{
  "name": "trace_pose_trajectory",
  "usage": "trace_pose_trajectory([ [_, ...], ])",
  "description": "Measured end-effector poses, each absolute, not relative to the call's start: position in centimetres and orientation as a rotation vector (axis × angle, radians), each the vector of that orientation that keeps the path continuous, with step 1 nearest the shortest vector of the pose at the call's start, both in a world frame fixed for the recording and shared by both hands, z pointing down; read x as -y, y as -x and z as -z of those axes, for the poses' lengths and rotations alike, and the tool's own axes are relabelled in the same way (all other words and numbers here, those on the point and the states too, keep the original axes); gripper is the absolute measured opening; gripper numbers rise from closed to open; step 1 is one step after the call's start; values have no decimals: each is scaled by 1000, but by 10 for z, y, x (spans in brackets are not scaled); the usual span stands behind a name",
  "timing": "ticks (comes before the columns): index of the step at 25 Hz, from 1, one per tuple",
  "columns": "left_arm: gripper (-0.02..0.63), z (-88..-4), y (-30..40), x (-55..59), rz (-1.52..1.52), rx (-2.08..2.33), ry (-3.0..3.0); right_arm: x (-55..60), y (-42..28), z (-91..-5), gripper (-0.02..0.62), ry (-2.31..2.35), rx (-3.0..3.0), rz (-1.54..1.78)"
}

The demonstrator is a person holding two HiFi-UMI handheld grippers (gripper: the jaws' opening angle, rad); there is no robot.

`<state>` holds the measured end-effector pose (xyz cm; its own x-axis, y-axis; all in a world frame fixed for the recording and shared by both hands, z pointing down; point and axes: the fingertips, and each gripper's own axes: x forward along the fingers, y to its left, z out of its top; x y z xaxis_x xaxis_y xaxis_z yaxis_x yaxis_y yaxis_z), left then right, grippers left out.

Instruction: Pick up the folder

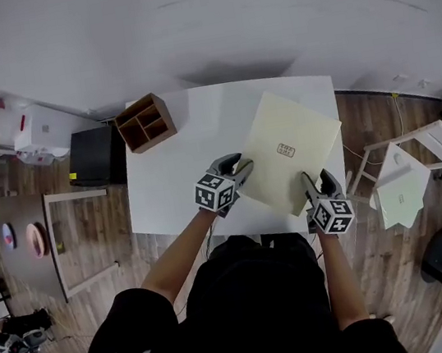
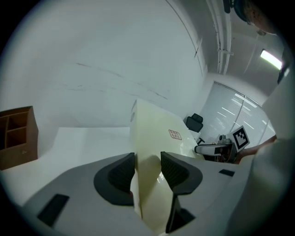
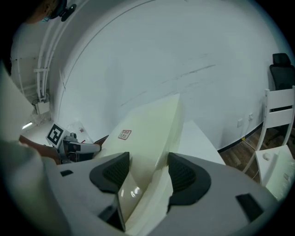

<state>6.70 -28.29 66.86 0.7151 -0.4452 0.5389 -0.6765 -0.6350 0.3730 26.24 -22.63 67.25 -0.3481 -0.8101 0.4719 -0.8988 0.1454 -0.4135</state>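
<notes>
A pale cream folder (image 1: 288,152) with a small red stamp is held up off the white table (image 1: 164,185), tilted. My left gripper (image 1: 241,170) is shut on the folder's near left edge; in the left gripper view both pads (image 2: 123,174) press on the folder (image 2: 156,138). My right gripper (image 1: 314,184) is shut on the folder's near right corner. Seen in the right gripper view, the folder (image 3: 147,124) runs between the pads (image 3: 182,177), and the left gripper (image 3: 73,146) shows past it.
A brown wooden box with compartments (image 1: 146,123) stands at the table's far left corner. A black cabinet (image 1: 93,157) and a wooden frame (image 1: 77,240) are left of the table. A white chair (image 1: 403,172) stands to the right.
</notes>
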Motion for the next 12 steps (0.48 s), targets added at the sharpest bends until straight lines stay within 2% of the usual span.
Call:
trace_pose_trajectory([
  [12,186,-629,51,209,-387,995,-2311,187,-152,-618,276,-1588,2422,-817],
])
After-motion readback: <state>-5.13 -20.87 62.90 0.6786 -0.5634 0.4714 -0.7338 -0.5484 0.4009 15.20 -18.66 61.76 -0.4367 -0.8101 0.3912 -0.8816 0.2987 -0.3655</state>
